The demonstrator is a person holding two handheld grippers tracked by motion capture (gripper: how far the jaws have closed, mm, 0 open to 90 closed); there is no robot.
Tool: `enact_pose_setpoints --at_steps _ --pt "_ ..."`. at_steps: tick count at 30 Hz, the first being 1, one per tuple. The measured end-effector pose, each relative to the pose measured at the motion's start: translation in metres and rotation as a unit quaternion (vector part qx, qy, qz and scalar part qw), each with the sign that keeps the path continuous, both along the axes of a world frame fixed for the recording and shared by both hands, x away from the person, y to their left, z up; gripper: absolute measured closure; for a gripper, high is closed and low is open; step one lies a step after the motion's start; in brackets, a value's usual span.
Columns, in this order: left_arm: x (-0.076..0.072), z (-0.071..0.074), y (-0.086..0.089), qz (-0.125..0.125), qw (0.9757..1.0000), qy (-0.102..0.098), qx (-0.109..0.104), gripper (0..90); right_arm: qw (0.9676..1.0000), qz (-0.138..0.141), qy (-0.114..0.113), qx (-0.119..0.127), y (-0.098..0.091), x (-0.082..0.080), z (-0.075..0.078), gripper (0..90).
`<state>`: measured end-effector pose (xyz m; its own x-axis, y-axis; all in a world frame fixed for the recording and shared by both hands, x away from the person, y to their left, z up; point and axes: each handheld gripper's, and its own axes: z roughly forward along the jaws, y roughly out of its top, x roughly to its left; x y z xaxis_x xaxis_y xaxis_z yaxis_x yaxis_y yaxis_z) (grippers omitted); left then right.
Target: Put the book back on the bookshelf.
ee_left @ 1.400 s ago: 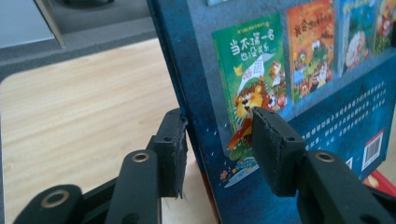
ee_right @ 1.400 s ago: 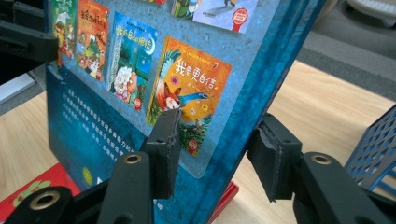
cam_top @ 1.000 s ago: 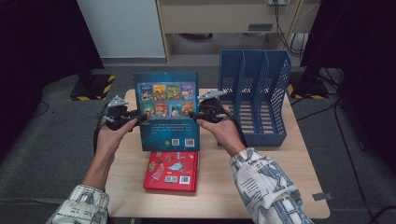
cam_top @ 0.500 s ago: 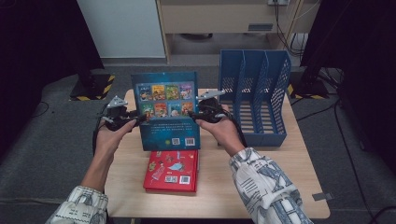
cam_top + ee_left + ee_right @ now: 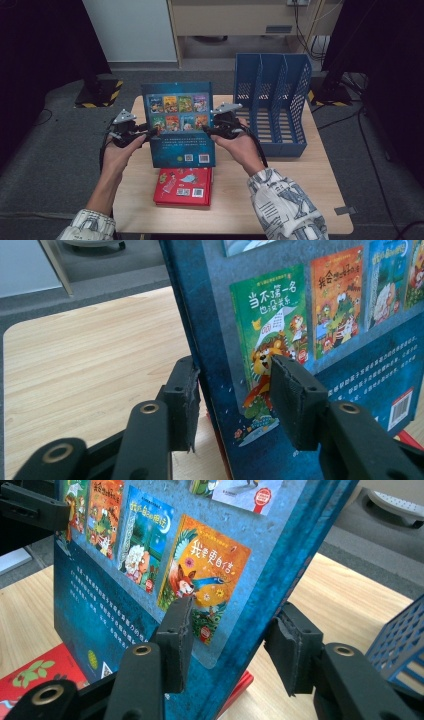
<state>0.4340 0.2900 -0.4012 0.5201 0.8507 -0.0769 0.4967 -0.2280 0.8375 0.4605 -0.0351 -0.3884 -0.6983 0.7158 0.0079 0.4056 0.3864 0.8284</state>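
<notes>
The high view alone shows the blue three-slot plastic file rack point(image 5: 272, 102) at two o'clock of the dark-blue hardcover picture book point(image 5: 181, 125); one red book point(image 5: 183, 186) lies at six. The left gripper point(image 5: 145, 132) and right gripper point(image 5: 209, 128) each clamp the upright book's edges, the left's jaws having just been opening slightly.

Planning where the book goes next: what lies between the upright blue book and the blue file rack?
In the high view, the right gripper and its hand, over bare table.

The high view looks forward and down from six o'clock over the pale wooden tabletop point(image 5: 300, 175). Both gripper views sit close, facing inward from nine and three o'clock, sharing the upright dark-blue hardcover picture book point(image 5: 180, 125).
</notes>
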Motion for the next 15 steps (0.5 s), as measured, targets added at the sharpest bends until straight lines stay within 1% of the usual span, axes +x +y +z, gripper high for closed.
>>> enact_pose_setpoints --at_steps 3,5,8,11,14,15 --pt "-0.0028 -0.0014 -0.0001 -0.002 1.0000 -0.003 0.000 54.2 1.0000 0.000 0.000 0.009 -0.0021 -0.0032 -0.0021 54.4" --pt "-0.0045 -0.0027 0.0000 -0.005 1.0000 -0.004 -0.001 54.0 1.0000 0.005 -0.001 0.008 -0.0032 -0.0043 -0.0026 54.5" --pt "-0.0073 -0.0028 -0.0003 -0.010 0.9999 -0.004 0.005 53.4 0.9999 0.009 0.003 0.011 -0.0046 -0.0066 -0.0032 54.6" --pt "-0.0064 -0.0025 -0.0014 -0.008 0.9999 -0.001 0.010 52.9 0.9999 0.009 -0.002 0.009 -0.0042 -0.0082 -0.0037 54.4" --pt "-0.0039 -0.0021 -0.0016 -0.008 0.9999 0.002 0.012 52.9 0.9999 0.007 0.007 0.010 -0.0040 -0.0055 -0.0038 54.4" --pt "-0.0034 -0.0020 -0.0012 -0.008 0.9999 0.001 0.012 52.9 0.9999 0.006 0.005 0.009 -0.0038 -0.0050 -0.0040 54.5"
